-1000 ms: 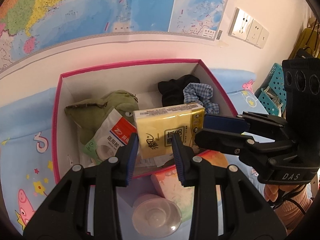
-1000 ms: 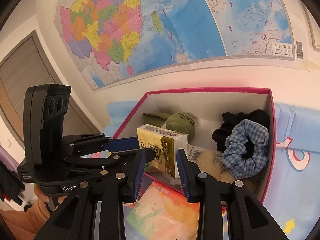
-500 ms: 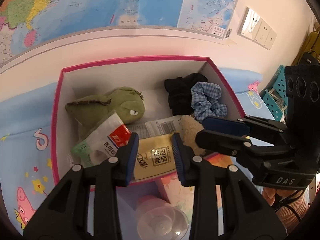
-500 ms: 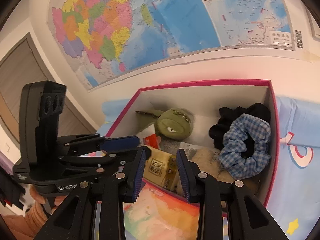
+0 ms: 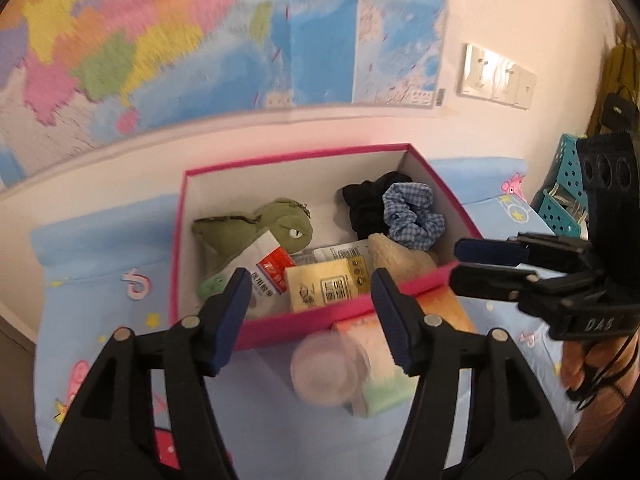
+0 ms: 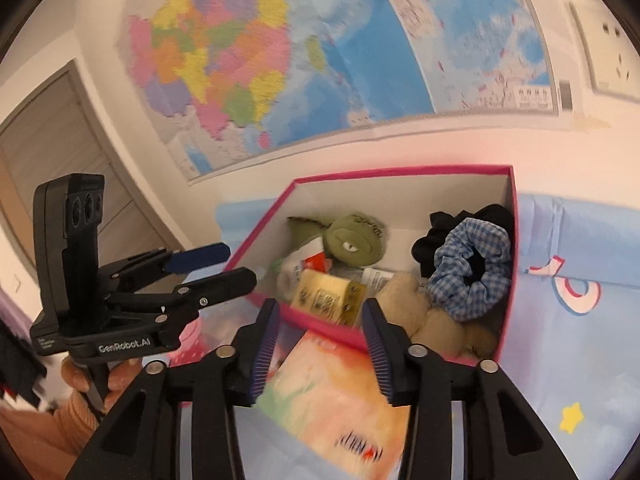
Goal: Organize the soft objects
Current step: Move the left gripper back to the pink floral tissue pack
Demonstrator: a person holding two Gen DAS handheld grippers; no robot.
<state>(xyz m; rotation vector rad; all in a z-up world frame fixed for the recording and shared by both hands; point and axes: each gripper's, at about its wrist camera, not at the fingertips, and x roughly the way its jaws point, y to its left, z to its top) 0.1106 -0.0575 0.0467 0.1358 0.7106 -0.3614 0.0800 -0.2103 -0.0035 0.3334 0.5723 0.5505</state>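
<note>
A pink-rimmed box [image 5: 320, 314] [image 6: 256, 236] stands on a blue patterned cloth against the wall. Inside lie a yellow tissue pack [image 5: 328, 284] [image 6: 326, 294], a green plush toy [image 5: 256, 226] [image 6: 354, 240], a red-and-white packet [image 5: 268, 268], a black cloth [image 5: 364, 204], a blue checked scrunchie [image 5: 414, 216] [image 6: 470, 266] and a beige plush [image 5: 396, 254] [image 6: 416, 304]. My left gripper [image 5: 306, 308] hovers in front of the box, its jaws opening, nothing between them. My right gripper [image 6: 318, 340] is beside it, jaws also opening and empty.
A clear plastic cup [image 5: 324, 368] and a colourful picture book [image 6: 332, 400] lie in front of the box. A teal perforated basket [image 5: 560, 188] stands at the right. A large map [image 6: 320, 60] covers the wall; a door [image 6: 48, 148] is at the left.
The tissue pack, held over the box by the left gripper, went down into it and was let go. Both grippers opened wider and pulled back from the box.
</note>
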